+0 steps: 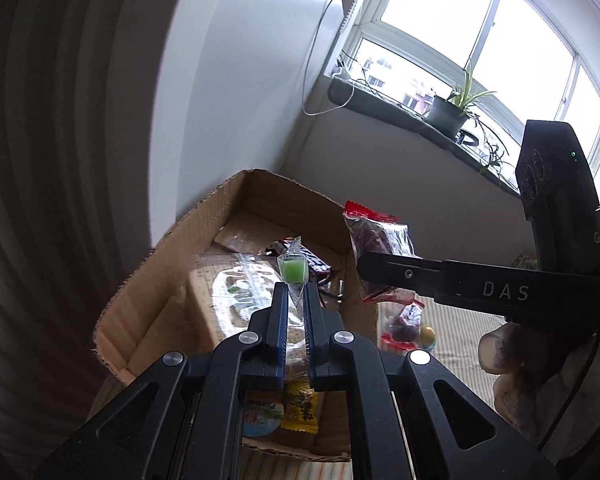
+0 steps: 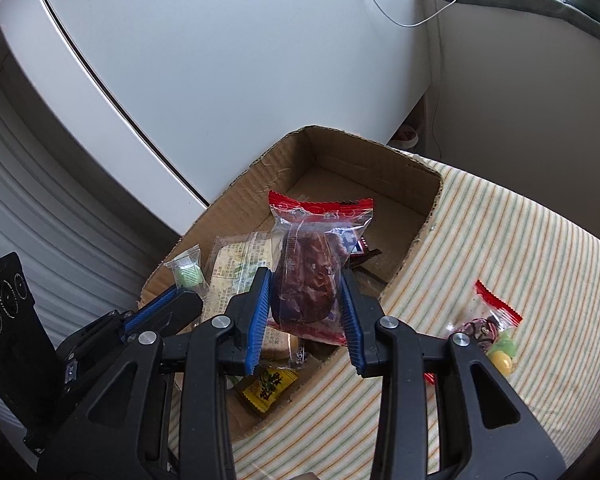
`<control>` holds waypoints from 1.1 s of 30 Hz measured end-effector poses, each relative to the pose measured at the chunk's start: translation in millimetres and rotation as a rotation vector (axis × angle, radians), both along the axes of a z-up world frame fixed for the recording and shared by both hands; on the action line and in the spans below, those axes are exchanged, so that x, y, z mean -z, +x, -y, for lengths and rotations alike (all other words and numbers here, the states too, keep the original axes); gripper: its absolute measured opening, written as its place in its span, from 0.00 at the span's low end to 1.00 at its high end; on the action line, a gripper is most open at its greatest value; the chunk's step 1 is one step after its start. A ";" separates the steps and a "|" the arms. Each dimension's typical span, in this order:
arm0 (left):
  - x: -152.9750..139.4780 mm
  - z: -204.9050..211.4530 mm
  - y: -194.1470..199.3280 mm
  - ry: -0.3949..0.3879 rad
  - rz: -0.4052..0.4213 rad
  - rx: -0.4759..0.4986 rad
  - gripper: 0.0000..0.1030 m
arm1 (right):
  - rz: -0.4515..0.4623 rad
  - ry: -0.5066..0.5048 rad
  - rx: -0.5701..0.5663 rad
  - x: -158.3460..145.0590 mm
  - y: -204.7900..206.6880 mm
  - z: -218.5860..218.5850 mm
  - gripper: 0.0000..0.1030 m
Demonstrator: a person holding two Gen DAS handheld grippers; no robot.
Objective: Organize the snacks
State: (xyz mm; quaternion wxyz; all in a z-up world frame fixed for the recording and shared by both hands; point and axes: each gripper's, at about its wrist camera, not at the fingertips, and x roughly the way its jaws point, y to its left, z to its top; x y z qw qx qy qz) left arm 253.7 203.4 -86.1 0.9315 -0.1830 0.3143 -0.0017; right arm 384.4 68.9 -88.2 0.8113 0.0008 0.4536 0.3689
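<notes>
Black tongs [image 2: 306, 300], blue pads [image 2: 259, 312].

Layout over the cardboard box [image 2: 340, 168], which stands on the striped cloth [image 2: 520, 260]. The left gripper [image 1: 298, 292] holds the jelly cup [image 1: 293, 271] above the box's near-left part; just to its right, the right gripper [image 2: 306, 292] holds the dark snack packet [image 2: 312, 264]. Below both, inside the box, lie wrapped biscuits [image 2: 236, 264] and a small sachet [image 2: 270, 386]. Right of the box, loose snacks [image 2: 492, 332] lie on the cloth.
</notes>
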 end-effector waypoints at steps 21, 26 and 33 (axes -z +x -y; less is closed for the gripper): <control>-3.5 -1.2 -6.3 0.052 -0.013 -0.046 0.37 | 0.015 0.007 0.060 -0.5 7.3 10.1 0.64; -8.1 6.1 -4.2 0.059 -0.011 -0.039 0.37 | 0.023 0.023 0.078 -7.0 7.8 29.4 0.64; -11.4 18.7 -1.1 0.064 -0.011 -0.022 0.38 | 0.028 0.045 0.117 -11.2 13.6 67.9 0.64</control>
